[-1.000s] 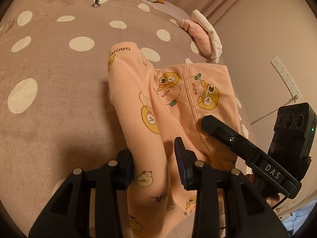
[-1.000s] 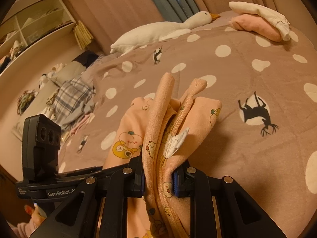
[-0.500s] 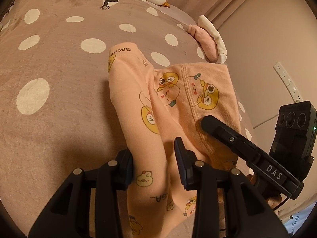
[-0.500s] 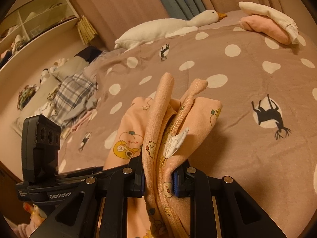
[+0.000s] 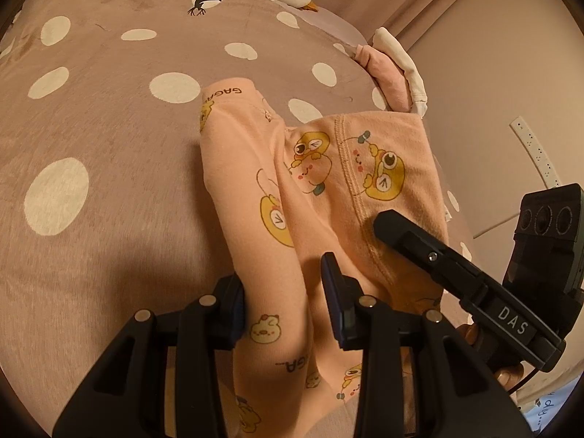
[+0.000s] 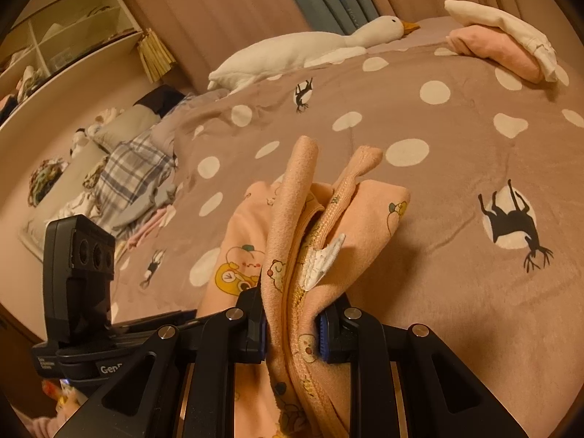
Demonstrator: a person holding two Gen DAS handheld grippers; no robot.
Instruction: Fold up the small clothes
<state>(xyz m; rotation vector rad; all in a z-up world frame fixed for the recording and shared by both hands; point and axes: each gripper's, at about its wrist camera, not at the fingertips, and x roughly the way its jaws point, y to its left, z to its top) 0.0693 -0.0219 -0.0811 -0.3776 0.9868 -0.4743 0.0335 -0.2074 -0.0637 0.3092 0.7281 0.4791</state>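
We carry the peach pants (image 5: 321, 189) over the bed (image 5: 109, 146): left gripper (image 5: 283, 292) clamps one leg, right gripper (image 6: 292, 325) the waistband (keep both level, cloth taut).

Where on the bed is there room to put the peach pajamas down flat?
The widest bare stretch of the spotted blanket lies between the peach pajamas, the toy goose and the folded pink and white clothes at the far edge. It is crowded by the plaid cloth pile beside the bed.
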